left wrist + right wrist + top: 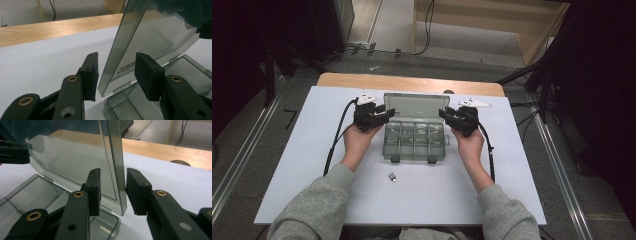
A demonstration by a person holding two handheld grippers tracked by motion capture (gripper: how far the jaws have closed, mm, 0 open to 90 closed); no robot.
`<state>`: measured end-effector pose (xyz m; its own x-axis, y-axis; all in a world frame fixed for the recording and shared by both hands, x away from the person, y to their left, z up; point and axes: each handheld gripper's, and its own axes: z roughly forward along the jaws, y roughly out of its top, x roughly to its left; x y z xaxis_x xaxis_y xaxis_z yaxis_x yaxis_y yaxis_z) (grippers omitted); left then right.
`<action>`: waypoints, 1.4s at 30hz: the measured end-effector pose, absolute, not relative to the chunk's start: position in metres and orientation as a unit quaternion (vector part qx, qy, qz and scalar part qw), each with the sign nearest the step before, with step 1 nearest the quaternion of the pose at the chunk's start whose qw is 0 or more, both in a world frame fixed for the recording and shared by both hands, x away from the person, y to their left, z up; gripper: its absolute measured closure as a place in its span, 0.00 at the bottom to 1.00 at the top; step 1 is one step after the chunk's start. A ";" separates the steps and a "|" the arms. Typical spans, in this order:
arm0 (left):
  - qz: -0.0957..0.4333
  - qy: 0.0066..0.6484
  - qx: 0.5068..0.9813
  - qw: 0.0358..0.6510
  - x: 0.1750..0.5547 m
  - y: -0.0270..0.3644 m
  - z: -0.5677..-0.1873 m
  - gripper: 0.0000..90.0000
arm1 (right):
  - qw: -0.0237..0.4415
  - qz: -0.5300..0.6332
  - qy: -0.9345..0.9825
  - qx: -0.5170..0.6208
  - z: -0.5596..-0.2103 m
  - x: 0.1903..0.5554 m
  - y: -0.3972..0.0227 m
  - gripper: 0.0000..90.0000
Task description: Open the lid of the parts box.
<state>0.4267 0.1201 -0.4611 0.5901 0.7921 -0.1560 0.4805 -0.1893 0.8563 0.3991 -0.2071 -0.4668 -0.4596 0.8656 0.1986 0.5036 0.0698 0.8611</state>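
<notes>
While the person's grey-sleeved forearms [319,200] come in from the near edge of the white table top [287,165], a small dark rectangular piece with a silvery end [392,177] lies loose on the surface between them, just in front of the box. Beyond it sits the clear smoke-grey plastic compartment box [414,142], its two dark latches facing the person and its inside split by dividers into several small cells. Its hinged transparent lid [416,106] stands raised, close to upright, at the far side of the base.

At the left end of that lid, the left gripper [116,72] has its black jaws partly apart with the lid's side edge standing in the gap; the left gripper view shows space between each pad and the plastic, so nothing is clamped. At the right end, the right gripper [113,191] brackets the opposite side edge in the same way, its jaws narrower; one pad sits very near the plastic, yet a sliver of gap shows on both sides.

Behind the lid runs the light wooden strip [412,82] of the table's far edge, and past it the grey floor with black cables [429,25].
</notes>
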 end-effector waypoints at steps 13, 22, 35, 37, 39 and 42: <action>0.168 0.433 0.748 0.474 0.431 0.116 -0.470 0.61 | 0.198 0.474 0.701 0.496 -0.474 0.404 -0.203 0.70; 0.173 0.436 0.747 0.472 0.434 0.116 -0.473 0.61 | 0.195 0.472 0.699 0.500 -0.480 0.407 -0.202 0.70; 0.169 0.440 0.750 0.464 0.437 0.113 -0.481 0.61 | 0.190 0.462 0.702 0.507 -0.488 0.412 -0.201 0.70; 0.166 0.444 0.748 0.465 0.438 0.113 -0.482 0.61 | 0.188 0.460 0.704 0.507 -0.489 0.412 -0.201 0.69; 0.168 0.444 0.750 0.462 0.438 0.112 -0.484 0.61 | 0.187 0.460 0.704 0.508 -0.490 0.413 -0.201 0.69; 0.168 0.443 0.753 0.456 0.439 0.110 -0.487 0.61 | 0.181 0.454 0.705 0.514 -0.494 0.414 -0.202 0.69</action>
